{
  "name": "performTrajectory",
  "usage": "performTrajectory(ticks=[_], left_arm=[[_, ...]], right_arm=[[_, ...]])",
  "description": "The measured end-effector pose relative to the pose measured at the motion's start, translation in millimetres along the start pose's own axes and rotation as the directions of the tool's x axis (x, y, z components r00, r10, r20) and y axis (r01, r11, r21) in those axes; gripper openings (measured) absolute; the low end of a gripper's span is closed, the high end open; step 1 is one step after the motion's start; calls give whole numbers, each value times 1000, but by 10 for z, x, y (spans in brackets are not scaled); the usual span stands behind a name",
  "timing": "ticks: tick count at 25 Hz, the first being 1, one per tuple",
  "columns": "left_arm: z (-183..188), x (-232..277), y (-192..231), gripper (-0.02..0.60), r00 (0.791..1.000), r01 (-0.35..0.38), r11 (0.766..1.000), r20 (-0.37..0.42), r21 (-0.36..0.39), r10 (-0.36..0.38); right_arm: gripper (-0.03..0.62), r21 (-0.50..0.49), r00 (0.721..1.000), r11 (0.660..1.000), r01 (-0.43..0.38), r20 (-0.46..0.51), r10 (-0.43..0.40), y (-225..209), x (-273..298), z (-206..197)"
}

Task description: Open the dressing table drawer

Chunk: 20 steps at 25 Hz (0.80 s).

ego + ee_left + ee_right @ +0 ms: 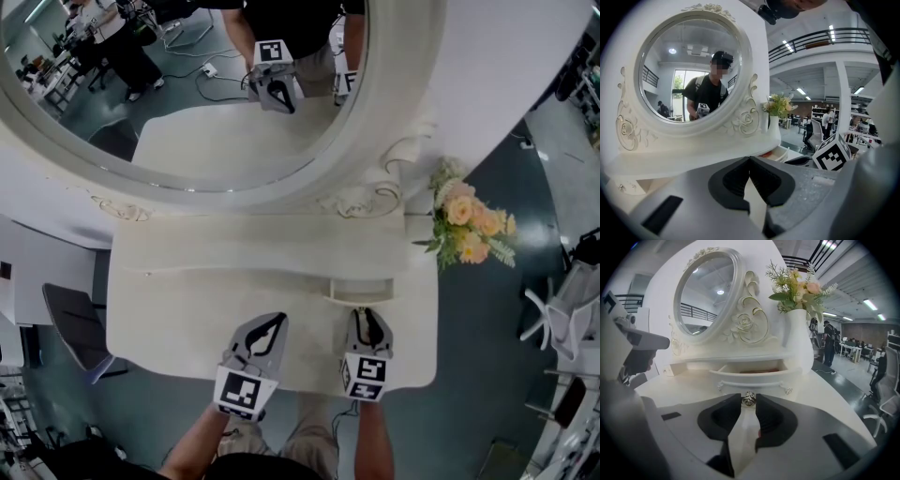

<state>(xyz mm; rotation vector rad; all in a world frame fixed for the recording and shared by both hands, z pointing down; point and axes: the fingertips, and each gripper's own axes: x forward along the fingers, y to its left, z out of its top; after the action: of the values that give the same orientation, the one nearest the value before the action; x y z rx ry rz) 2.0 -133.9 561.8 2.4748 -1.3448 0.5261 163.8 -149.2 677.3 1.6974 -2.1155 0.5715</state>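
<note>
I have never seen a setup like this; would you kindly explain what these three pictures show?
A person holds a two-jaw gripper in each hand; no robot is involved. One picture looks down from a camera on the person's head; the other two come from cameras riding on the grippers. They face a white dressing table with a round mirror, a vase of flowers and a small drawer, already partly open. The right gripper is closed on the drawer's metal knob. The left gripper is shut and holds nothing.
</note>
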Motion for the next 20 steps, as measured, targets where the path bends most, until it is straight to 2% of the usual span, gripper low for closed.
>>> performTrajectory(ticks=[14, 20], left_arm=[[56, 64, 2, 3, 1000, 10, 1000, 0, 0, -10], [94, 41, 6, 3, 1000, 23, 1000, 5, 5, -23]], right_arm=[[98, 2, 1000, 1000, 4, -11, -4, -1, 7, -43], [119, 2, 999, 999, 36, -9, -36, -13, -16, 3]])
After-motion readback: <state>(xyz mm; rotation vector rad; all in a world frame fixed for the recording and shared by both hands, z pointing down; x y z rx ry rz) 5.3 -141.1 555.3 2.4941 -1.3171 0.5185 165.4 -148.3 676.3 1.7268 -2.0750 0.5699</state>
